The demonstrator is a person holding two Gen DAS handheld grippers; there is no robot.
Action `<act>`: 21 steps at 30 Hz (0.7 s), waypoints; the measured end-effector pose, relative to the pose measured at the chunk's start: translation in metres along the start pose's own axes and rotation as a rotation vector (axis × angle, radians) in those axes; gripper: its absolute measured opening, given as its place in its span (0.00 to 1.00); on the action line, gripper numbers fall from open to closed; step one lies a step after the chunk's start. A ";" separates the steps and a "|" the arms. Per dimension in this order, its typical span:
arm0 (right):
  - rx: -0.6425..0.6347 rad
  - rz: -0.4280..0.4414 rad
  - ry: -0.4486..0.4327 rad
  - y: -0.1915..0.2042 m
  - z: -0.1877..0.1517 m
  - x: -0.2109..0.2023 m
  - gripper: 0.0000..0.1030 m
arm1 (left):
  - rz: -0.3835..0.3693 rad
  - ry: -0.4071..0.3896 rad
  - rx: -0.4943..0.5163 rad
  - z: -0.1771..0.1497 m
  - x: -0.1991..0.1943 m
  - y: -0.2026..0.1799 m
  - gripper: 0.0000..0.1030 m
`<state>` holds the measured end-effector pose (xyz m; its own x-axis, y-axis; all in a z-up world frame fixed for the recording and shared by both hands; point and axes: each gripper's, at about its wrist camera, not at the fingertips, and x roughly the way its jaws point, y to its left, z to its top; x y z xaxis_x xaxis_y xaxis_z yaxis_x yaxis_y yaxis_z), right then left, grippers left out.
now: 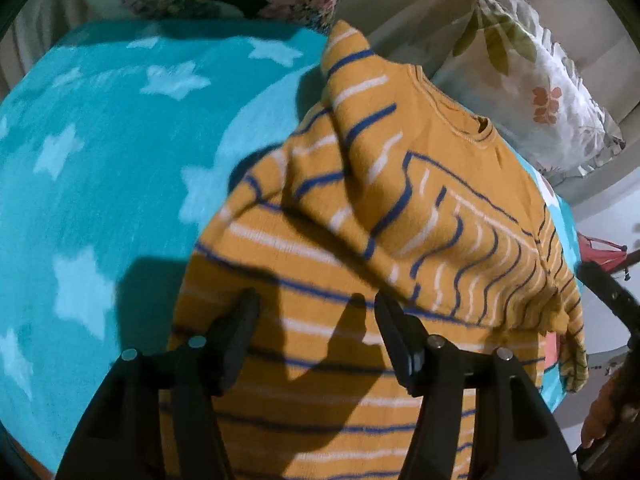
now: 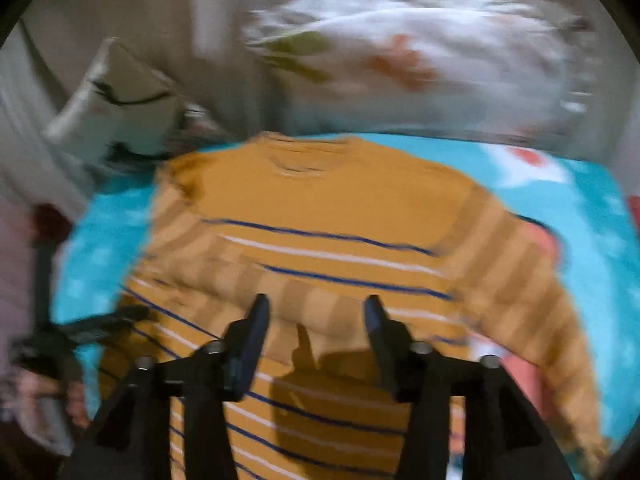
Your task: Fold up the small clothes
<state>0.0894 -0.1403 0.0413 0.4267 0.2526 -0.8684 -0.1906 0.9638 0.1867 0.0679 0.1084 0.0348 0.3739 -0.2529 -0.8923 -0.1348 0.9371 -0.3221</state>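
Lying on the turquoise star blanket (image 1: 100, 160), the striped orange sweater (image 1: 320, 360) is seen with one sleeve (image 1: 384, 184) laid across its body. Both the left gripper (image 1: 316, 312) and right gripper (image 2: 316, 312) are held above it, fingers apart, nothing grasped, probably for the next fold.

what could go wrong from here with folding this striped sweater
1. One sleeve is folded across the mustard striped sweater in a loose, wrinkled bunch; folding over it could trap the creases.
2. Both the left gripper and the right gripper are open and hold nothing, so the sleeve may slide back off.
3. The other sleeve trails toward the edge of the turquoise star blanket and could drag the sweater askew.
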 end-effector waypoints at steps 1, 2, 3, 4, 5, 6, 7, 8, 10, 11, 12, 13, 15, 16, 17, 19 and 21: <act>-0.006 0.049 0.020 0.005 0.009 0.010 0.56 | -0.007 -0.002 -0.007 0.003 0.001 0.001 0.58; -0.012 0.089 0.047 0.012 0.019 0.027 0.56 | -0.036 -0.003 -0.030 0.009 0.004 0.004 0.62; -0.022 0.125 0.079 0.021 0.031 0.047 0.56 | -0.079 -0.007 -0.061 0.016 0.006 0.008 0.67; -0.038 0.153 0.107 0.031 0.044 0.068 0.56 | -0.105 -0.010 -0.081 0.021 0.007 0.010 0.68; -0.049 0.170 0.130 0.041 0.055 0.086 0.56 | -0.142 -0.013 -0.114 0.027 0.009 0.015 0.68; -0.051 0.186 0.147 0.045 0.059 0.097 0.56 | -0.161 -0.012 -0.134 0.030 0.011 0.018 0.68; -0.041 0.219 0.181 0.055 0.071 0.117 0.56 | -0.186 -0.011 -0.150 0.034 0.012 0.021 0.65; -0.035 0.228 0.190 0.058 0.073 0.122 0.56 | -0.209 -0.015 -0.169 0.036 0.012 0.027 0.43; -0.025 0.270 0.216 0.070 0.083 0.142 0.58 | -0.215 0.007 -0.192 0.038 0.015 0.033 0.06; -0.034 0.283 0.229 0.083 0.087 0.151 0.60 | -0.240 0.009 -0.223 0.037 0.016 0.041 0.06; -0.059 0.273 0.235 0.096 0.097 0.164 0.61 | -0.246 0.005 -0.236 0.036 0.016 0.044 0.06; -0.084 0.268 0.240 0.110 0.098 0.169 0.62 | -0.246 0.004 -0.247 0.034 0.016 0.048 0.06; -0.144 0.246 0.277 0.127 0.100 0.183 0.56 | -0.247 -0.005 -0.265 0.031 0.016 0.052 0.06; -0.163 0.242 0.289 0.128 0.095 0.178 0.41 | -0.245 -0.013 -0.276 0.029 0.013 0.055 0.06; -0.193 0.233 0.312 0.131 0.094 0.178 0.15 | -0.241 -0.024 -0.281 0.028 0.010 0.057 0.05; -0.253 0.205 0.319 0.144 0.095 0.178 0.15 | -0.223 -0.049 -0.293 0.025 0.003 0.063 0.05; -0.287 0.208 0.307 0.159 0.102 0.177 0.14 | -0.200 -0.077 -0.319 0.023 -0.007 0.074 0.05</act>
<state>0.2248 0.0666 -0.0361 0.0801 0.3589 -0.9299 -0.5000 0.8216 0.2740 0.0763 0.1851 0.0244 0.4881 -0.3926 -0.7795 -0.3266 0.7461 -0.5803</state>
